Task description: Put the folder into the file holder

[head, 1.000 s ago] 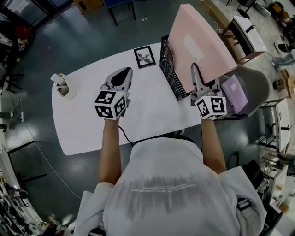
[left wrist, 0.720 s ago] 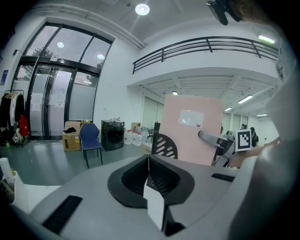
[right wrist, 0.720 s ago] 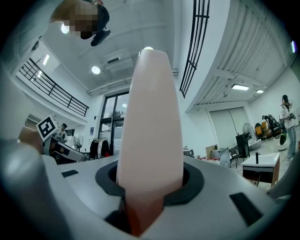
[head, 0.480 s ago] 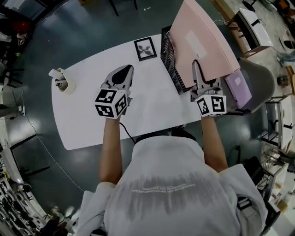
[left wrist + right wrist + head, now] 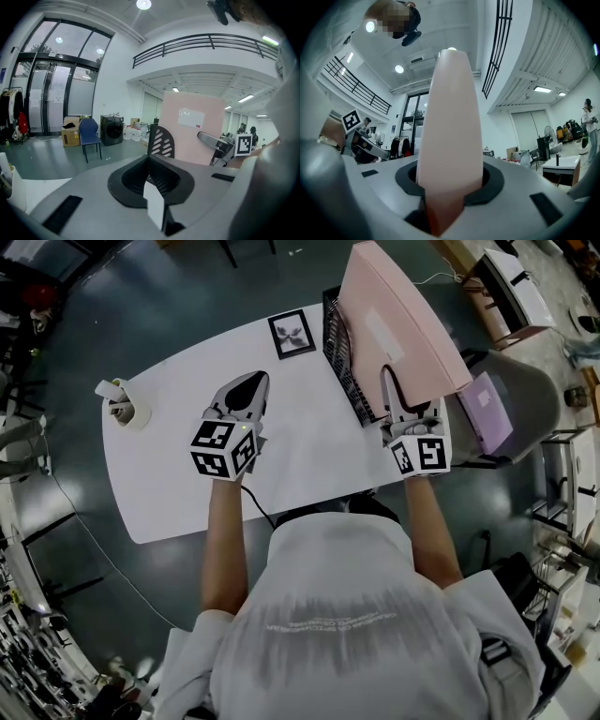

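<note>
Standing nearly upright in the upper right of the head view, the pink folder [image 5: 403, 324] is clamped at its near lower corner by the right gripper [image 5: 394, 390]. That gripper's own view shows its jaws pressed on the folder's edge, which rises straight up between them. The folder's lower edge runs along the right-hand side of the black mesh file holder [image 5: 343, 362]. Whether that edge has entered the holder cannot be told. From the left gripper view, the folder rises behind the holder's slotted end wall.

The holder lies on the white table [image 5: 178, 493], close to its right edge and running from the far edge toward the person. A small framed picture [image 5: 292, 334] lies just to its left, near the far edge.

A wide bare strip of tabletop separates the holder from the left gripper [image 5: 249, 390], which hovers over the middle of the table, jaws together and empty. Left of it more bare surface runs to a small white object [image 5: 124, 407] at the table's left end.

Off the right edge, behind the folder, a grey chair [image 5: 530, 395] carries a purple item [image 5: 487, 413]. Dark floor [image 5: 141, 296] surrounds the table.
</note>
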`<action>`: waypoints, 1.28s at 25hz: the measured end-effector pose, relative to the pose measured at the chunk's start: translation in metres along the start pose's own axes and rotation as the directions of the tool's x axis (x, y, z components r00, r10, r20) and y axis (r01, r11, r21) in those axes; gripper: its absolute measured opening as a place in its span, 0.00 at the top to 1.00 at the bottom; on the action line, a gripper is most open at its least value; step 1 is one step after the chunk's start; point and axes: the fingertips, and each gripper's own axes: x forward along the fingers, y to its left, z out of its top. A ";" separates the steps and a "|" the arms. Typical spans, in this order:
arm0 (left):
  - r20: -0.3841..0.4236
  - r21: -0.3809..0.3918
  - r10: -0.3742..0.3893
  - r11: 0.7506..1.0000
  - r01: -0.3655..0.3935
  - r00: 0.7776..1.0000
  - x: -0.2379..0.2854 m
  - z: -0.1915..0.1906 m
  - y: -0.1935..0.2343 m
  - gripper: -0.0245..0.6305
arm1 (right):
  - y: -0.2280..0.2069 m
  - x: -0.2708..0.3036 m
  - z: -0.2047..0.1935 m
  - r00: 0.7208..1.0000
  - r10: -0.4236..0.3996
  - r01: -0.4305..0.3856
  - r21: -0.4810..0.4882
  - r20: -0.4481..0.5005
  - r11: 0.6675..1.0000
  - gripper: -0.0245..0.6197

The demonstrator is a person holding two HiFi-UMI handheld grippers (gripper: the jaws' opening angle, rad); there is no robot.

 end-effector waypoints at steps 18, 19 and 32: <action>-0.047 -0.024 0.007 1.000 -0.009 0.999 -0.002 -0.023 0.001 0.94 | 0.001 0.005 -0.047 0.995 -0.036 0.039 0.028 -0.089 0.999 0.67; -0.048 -0.025 0.007 1.000 -0.008 0.999 -0.001 -0.023 0.001 0.94 | 0.001 0.005 -0.050 0.995 -0.034 0.037 0.033 -0.095 0.999 0.67; -0.052 -0.027 -0.024 0.999 0.023 0.998 0.008 -0.025 -0.007 0.94 | 0.011 0.002 -0.093 0.949 0.023 -0.024 -0.001 -0.314 1.000 0.65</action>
